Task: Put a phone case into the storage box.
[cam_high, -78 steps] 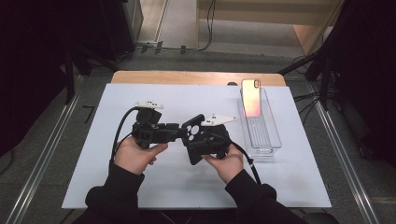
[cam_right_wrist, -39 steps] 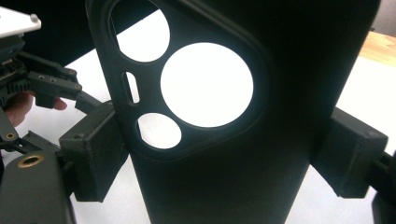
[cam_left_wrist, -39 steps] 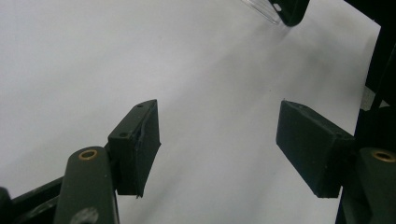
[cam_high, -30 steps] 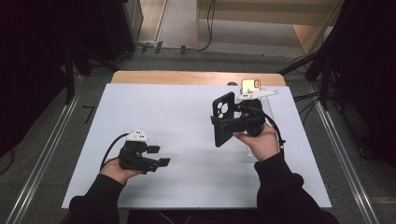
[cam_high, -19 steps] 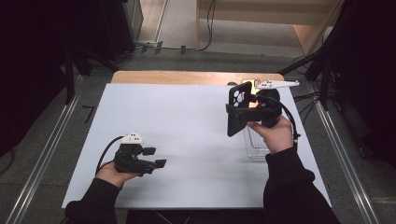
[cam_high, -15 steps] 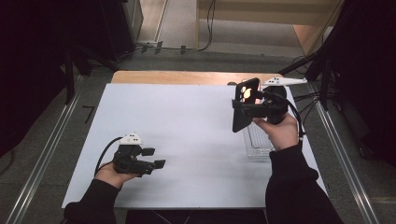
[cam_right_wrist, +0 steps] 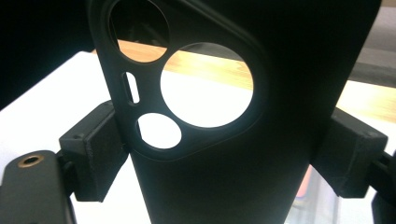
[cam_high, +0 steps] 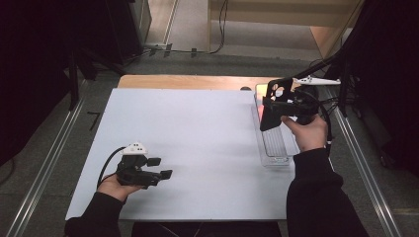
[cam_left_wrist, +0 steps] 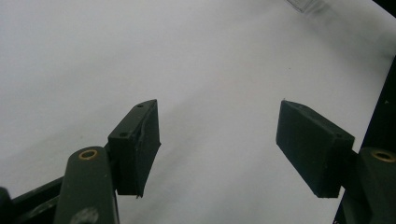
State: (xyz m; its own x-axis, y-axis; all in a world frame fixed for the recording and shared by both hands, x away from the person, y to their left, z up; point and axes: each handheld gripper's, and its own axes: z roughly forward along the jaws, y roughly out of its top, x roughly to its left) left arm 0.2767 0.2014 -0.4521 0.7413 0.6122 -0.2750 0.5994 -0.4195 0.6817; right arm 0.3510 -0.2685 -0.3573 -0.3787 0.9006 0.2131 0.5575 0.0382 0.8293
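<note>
Jaws clamp black phone case (cam_right_wrist: 243, 140), hiding clear tray (cam_high: 274, 144), phone obscured

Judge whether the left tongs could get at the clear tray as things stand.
Probably yes. The left tongs stand open and hold nothing, and bare white table lies between them and the clear tray. The right tongs, gripping a black phone case, hover over its far end.

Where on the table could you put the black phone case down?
The white sheet is bare between the left gripper and the clear tray, and up to its far edge. It is crowded at the right, where the right gripper holds the phone case over the tray.
</note>
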